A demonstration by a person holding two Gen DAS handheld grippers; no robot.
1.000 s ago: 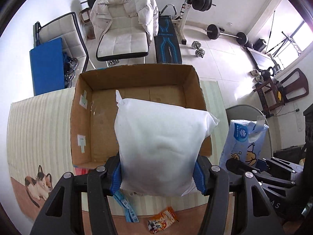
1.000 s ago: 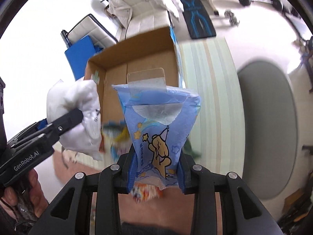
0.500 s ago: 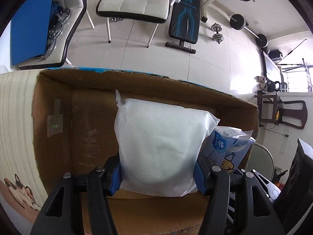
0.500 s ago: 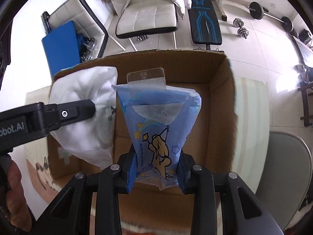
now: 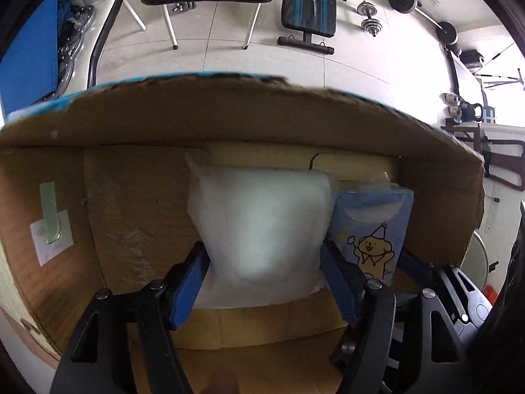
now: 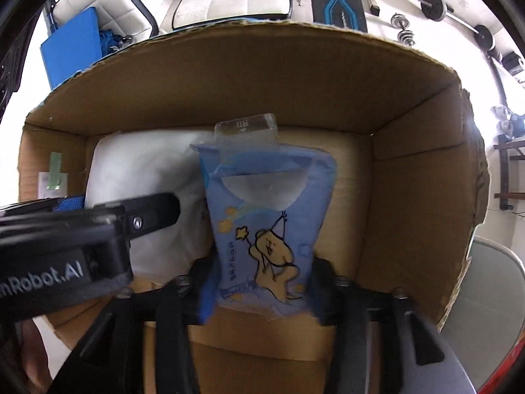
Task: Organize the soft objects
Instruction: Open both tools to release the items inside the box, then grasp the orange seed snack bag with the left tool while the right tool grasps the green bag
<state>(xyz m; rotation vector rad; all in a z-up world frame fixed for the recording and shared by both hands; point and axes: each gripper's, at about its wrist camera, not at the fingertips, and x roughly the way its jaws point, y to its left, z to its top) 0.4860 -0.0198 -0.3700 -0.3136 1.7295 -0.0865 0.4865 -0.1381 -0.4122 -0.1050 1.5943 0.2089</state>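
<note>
Inside cardboard box (image 5: 137,197), left tool (image 5: 264,277) pinching white pillow pack (image 5: 262,223), right tool (image 6: 259,282) pinching blue tissue pack (image 6: 265,223) just beside it.

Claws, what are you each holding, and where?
Left claw squeezes the white pack's lower sides; right claw squeezes the blue pack's lower sides.

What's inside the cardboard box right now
Inside the cardboard box, the white pack in the left gripper and the blue tissue pack in the right gripper sit side by side. The floor beneath them is hidden.
</note>
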